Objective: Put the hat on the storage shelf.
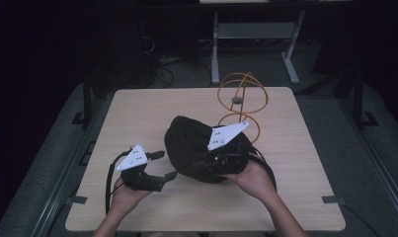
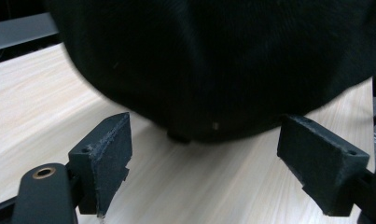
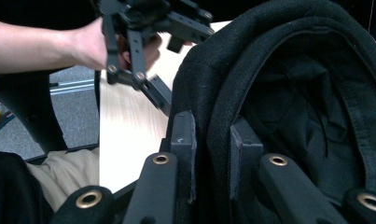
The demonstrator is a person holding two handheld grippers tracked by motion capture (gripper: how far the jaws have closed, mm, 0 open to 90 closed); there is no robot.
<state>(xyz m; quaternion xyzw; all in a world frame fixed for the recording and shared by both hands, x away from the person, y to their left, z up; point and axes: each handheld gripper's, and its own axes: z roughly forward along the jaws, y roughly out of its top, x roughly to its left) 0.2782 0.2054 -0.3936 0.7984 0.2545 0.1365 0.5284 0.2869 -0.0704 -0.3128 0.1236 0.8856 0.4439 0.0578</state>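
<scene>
1. The right hand-held gripper (image 3: 212,154) is pinching the rim of a black cap (image 1: 194,148), jaws nearly closed on the fabric.
2. The left hand-held gripper (image 2: 204,163) is waiting wide open and empty beside the crown; it should close squarely on the opposite rim.
3. The cap is resting mid-surface (image 1: 152,111), its hollow facing the right gripper; its long axis cannot be told.

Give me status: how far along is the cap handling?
Done: the right gripper is shut on the black cap's rim, cap tilted up off the table. In hand: the left gripper is open, facing the cap, not gripping. Left: probably hanging it on the orange wire stand, which holds no cap.
</scene>
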